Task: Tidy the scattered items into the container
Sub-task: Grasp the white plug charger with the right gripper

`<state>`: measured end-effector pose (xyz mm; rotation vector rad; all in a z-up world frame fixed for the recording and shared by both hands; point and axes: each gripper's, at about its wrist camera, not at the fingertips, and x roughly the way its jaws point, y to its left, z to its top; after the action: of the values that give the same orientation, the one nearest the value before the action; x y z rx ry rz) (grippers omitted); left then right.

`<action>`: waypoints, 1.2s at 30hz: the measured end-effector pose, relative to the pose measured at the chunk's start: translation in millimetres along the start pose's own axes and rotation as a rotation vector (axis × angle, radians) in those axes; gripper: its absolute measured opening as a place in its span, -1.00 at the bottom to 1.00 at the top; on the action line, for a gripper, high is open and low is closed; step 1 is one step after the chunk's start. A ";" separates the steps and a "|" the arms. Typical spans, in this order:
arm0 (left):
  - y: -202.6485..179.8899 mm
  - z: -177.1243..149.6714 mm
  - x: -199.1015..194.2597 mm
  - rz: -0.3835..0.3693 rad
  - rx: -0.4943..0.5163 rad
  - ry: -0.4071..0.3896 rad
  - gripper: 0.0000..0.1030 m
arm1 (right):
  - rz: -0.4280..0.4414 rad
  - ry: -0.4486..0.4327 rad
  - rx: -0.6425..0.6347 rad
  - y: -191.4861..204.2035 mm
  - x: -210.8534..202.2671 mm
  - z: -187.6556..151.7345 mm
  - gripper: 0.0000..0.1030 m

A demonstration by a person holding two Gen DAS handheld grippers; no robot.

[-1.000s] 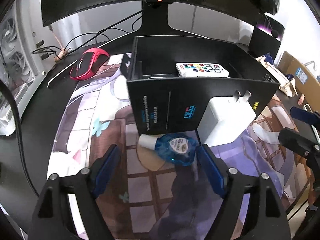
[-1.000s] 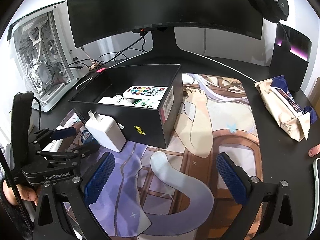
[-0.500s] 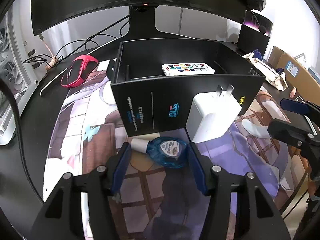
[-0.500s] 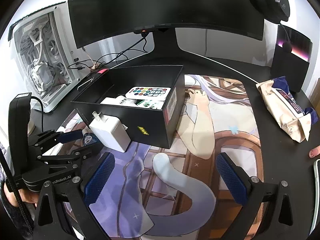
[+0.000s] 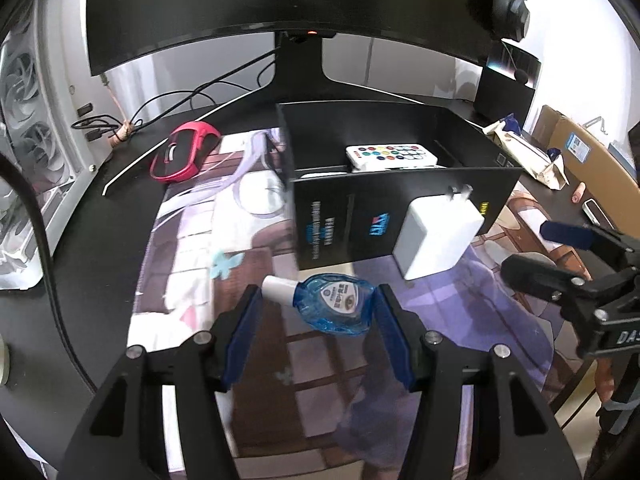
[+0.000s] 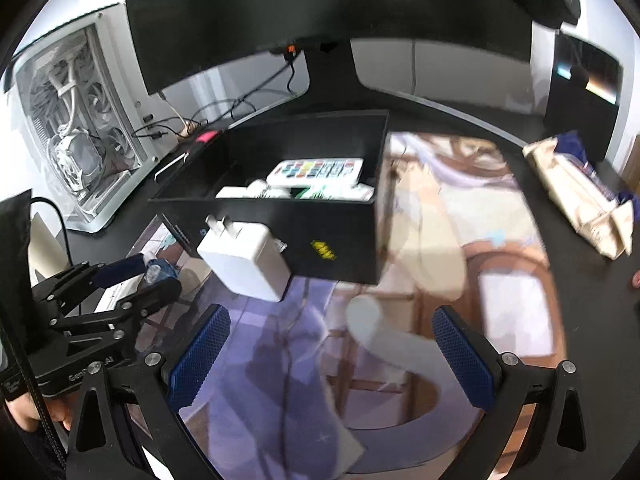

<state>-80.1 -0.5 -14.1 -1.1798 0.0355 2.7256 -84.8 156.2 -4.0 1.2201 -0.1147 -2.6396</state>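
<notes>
Status on left gripper: just been closing its jaws, now pinching small clear-blue plastic dropper bottle with white cap end to end. Roughly half open, blue pads pressing on cap at one side and on rounded blue base at the other. Lying sideways between the pads, label facing up, cap toward the left finger. Sitting low over printed anime desk mat, just in front of black cardboard box and not inside it; cannot tell whether touching the mat or just clear of it.

Same grip from the right wrist view: only a sliver of blue showing between the black fingers, left of the box's near corner.

Right gripper: spread wide, blue pads well apart, holding nothing, touching nothing, only mat underneath. Hanging near the box's front right corner.

Already in the box: white remote with coloured buttons, plus white and green packets under it.

Outside the box: white square plug charger, prongs up, leaning against the front wall, just right of the bottle. Red and black oval case further back left, at the mat's far edge.
</notes>
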 end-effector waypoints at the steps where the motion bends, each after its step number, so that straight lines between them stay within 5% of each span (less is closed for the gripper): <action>1: 4.9 -0.5 -0.7 0.005 -0.009 -0.001 0.10 | 0.007 0.013 0.008 2.9 3.2 -0.2 0.99; 19: 37.5 -3.8 -8.4 -0.007 -0.083 -0.013 0.10 | -0.008 0.024 -0.023 48.5 37.9 9.1 0.98; 22: 39.5 -4.0 -8.4 -0.008 -0.088 -0.013 0.10 | -0.017 0.020 -0.038 50.4 41.4 11.2 0.79; 23: 39.9 -4.1 -8.3 -0.009 -0.089 -0.012 0.10 | -0.015 0.018 -0.044 50.5 42.8 12.2 0.34; 26: 39.6 -4.2 -8.5 -0.010 -0.086 -0.011 0.10 | -0.005 0.016 -0.047 49.7 43.9 13.8 -0.02; 36: 28.2 -4.0 -9.6 -0.018 -0.062 -0.012 0.10 | 0.023 -0.020 -0.087 52.3 34.3 7.7 -0.10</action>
<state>-75.5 -30.1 -11.2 -1.1741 -0.0616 2.7365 -103.0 97.1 -15.8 1.1579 -0.0172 -2.6082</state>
